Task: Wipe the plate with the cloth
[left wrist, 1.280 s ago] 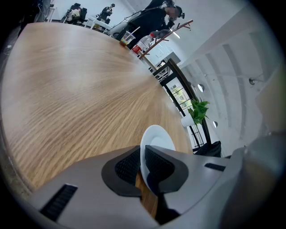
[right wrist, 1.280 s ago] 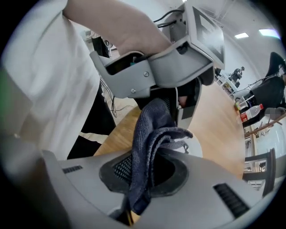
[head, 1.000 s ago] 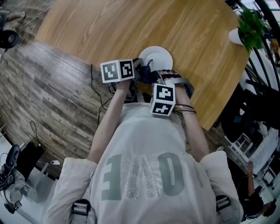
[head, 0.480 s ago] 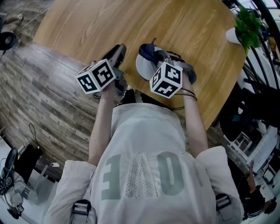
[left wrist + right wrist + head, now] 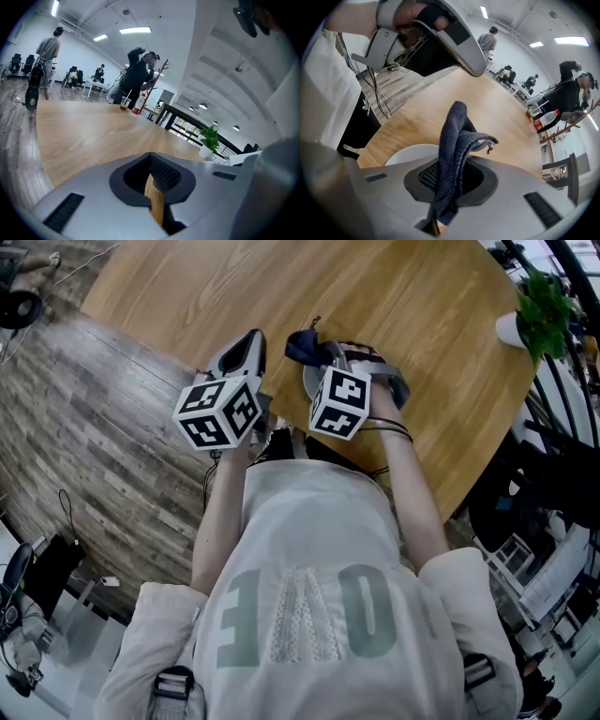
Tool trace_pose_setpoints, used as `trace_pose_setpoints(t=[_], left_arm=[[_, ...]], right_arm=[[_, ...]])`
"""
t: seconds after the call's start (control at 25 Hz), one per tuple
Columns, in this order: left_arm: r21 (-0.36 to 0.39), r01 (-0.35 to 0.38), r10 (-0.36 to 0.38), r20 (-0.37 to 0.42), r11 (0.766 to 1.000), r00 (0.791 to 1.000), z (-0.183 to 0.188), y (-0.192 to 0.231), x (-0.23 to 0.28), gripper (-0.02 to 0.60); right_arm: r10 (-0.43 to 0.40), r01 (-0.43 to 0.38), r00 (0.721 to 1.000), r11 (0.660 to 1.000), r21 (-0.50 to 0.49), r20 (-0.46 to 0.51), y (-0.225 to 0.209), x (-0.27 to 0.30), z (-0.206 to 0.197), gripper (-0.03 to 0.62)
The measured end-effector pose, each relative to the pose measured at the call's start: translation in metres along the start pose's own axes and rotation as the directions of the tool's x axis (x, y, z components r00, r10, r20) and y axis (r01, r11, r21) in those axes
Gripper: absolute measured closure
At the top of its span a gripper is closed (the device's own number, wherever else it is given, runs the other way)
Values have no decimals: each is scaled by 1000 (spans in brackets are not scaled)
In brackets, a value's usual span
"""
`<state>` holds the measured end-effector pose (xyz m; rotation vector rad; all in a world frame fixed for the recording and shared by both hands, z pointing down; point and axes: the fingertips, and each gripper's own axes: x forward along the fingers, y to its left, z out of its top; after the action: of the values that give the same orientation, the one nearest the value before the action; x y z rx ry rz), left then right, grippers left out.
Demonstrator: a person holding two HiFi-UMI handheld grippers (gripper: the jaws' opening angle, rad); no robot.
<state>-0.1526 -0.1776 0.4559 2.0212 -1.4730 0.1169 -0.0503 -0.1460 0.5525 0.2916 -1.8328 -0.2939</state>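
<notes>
In the right gripper view my right gripper point(image 5: 440, 206) is shut on a dark blue cloth point(image 5: 457, 136), which sticks up from between its jaws in a crumpled fold. The white plate point(image 5: 405, 152) lies on the wooden table just beyond the jaws. From the head view the cloth point(image 5: 305, 345) pokes out ahead of the right gripper point(image 5: 323, 357), and only a sliver of the plate point(image 5: 308, 382) shows under it. To the plate's left, lifted off the table, my left gripper point(image 5: 242, 351) is shut with nothing between its jaws point(image 5: 156, 199).
The round wooden table point(image 5: 412, 296) ends close to the person's body, with plank floor to the left. A potted plant point(image 5: 539, 310) stands at the table's far right edge. Bottles point(image 5: 136, 108) and several people are far across the room.
My left gripper has pulled away from the plate to the left and risen. The right gripper with the cloth has shifted over the plate and now hides most of it.
</notes>
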Motion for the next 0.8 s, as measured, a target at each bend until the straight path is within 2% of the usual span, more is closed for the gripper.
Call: trace_pose_setpoints(t=[0.4,0.8], left_arm=[[2,0,0,-10,1000,1000,-4,1,-2,575],[38,22,-22,2,999,1000,-7,-9,1,575]], right_arm=[[114,-112,993,986,-124,17,66,-21,6,537],[180,-181,984,974,-136,-14,93,-39,-16,537]])
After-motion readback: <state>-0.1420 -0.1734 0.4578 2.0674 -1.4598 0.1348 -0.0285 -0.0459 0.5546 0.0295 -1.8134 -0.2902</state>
